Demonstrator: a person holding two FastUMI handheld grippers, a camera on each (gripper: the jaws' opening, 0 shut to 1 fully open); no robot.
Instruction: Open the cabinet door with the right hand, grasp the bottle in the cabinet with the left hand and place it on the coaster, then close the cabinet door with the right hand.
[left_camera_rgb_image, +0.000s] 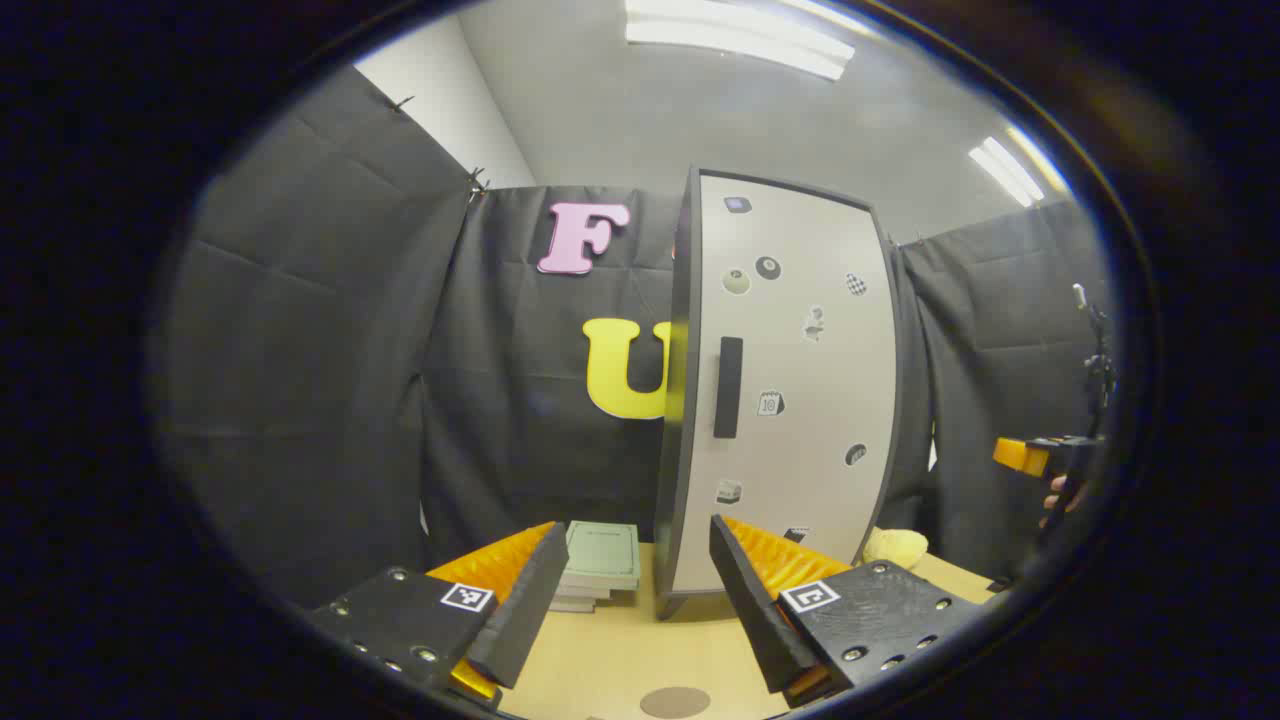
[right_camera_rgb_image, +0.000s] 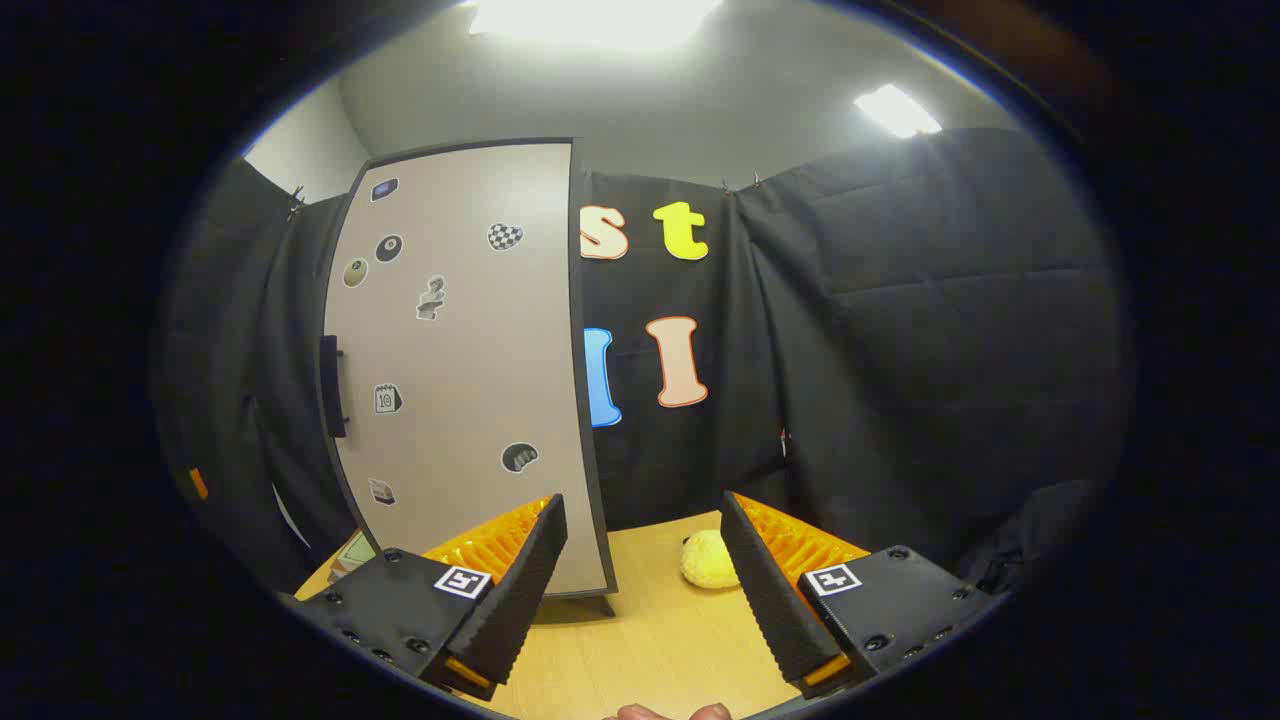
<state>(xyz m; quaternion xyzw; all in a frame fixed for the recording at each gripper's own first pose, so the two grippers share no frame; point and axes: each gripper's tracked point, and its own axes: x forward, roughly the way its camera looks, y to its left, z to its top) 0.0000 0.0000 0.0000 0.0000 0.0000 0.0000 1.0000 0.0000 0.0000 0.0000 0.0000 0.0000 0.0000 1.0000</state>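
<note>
Cabinet: a tall cabinet stands toward the back of your wooden surface. Its pale door, framed in dark edging, appears shut, so step one is judged not yet done.
Handle: a black vertical bar handle sits on the door's free edge, opposite the hinge. It is placed for your right hand to pull.
Stickers: small decals dot the door, among them a billiard ball, a checkered heart and a calendar page marked "10". No other writing is legible.
Bottle: presumably inside the cabinet behind the door; you cannot see it yet.
Coaster: a round brown coaster lies at the surface's near edge, bare, ready to receive the bottle.
Left tongs: the left tongs are spread wide, holding nothing, poised in front of the cabinet, likely waiting for the door.
Right tongs: the right tongs are likewise wide apart and empty, well short of the handle.
Books: a stack of grey-green books sits left of the cabinet.
Plush: a yellow soft toy rests right of the cabinet, near the back edge.
</note>
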